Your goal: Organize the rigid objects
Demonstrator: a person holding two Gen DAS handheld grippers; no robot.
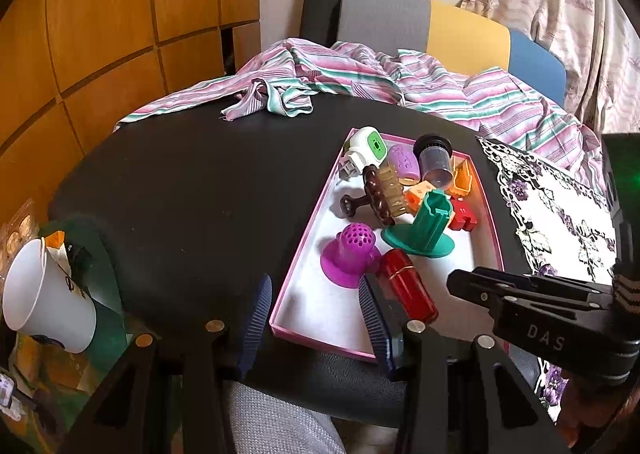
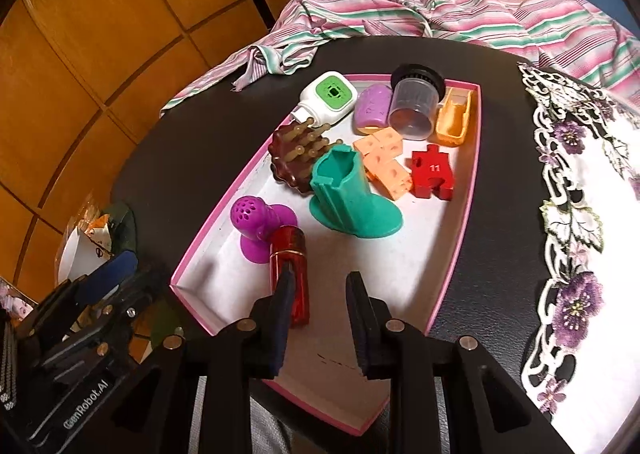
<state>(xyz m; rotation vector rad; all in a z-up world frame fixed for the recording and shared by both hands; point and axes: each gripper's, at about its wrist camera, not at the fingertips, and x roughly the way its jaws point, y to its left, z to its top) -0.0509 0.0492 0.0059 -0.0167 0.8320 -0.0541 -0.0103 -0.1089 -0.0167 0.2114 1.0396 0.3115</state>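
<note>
Right gripper [image 2: 318, 318] nearest: narrow gap, nothing between pads, over near end of pink tray [image 2: 456, 254]. Left finger [image 2: 282, 318] covers part of red tube [image 2: 290, 266] lying by purple cap [image 2: 256, 220]. Left gripper [image 1: 316, 318] half open, empty, straddling tray's near-left corner. Brush [image 2: 294, 158], green stand [image 2: 348, 194], red block [image 2: 434, 174] and jar [image 2: 412, 106] crowded at far end, partly overlapping. Left-edge clutter hard to make out.
</note>
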